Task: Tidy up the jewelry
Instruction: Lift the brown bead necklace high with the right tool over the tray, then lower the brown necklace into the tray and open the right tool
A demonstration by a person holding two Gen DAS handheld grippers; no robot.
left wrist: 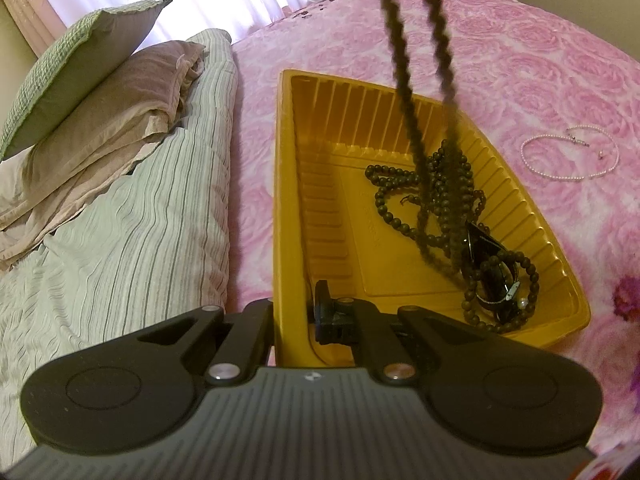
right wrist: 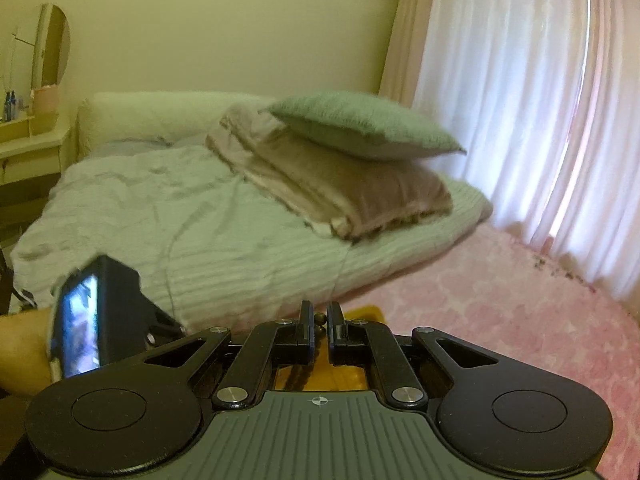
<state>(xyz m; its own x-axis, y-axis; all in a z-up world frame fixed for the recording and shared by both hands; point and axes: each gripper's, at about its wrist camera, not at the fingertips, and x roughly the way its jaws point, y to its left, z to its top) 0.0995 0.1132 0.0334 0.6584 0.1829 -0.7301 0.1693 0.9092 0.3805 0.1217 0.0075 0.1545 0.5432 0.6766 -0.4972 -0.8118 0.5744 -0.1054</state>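
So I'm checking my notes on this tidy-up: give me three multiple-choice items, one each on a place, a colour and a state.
1. Where does the pearl necklace lie?
A. in the tray
B. on the pink bedspread beside the tray
C. on the pillows

2. What colour is the tray?
A. yellow
B. white
C. blue

3. How is the left gripper?
A. open above the tray
B. shut on the tray's edge
C. shut on a pillow

Answers:
1 B: the pearl necklace rests on the bedspread, apart from the tray.
2 A: its ribbed walls are yellow.
3 B: the left gripper has a finger on each side of the tray's near wall.
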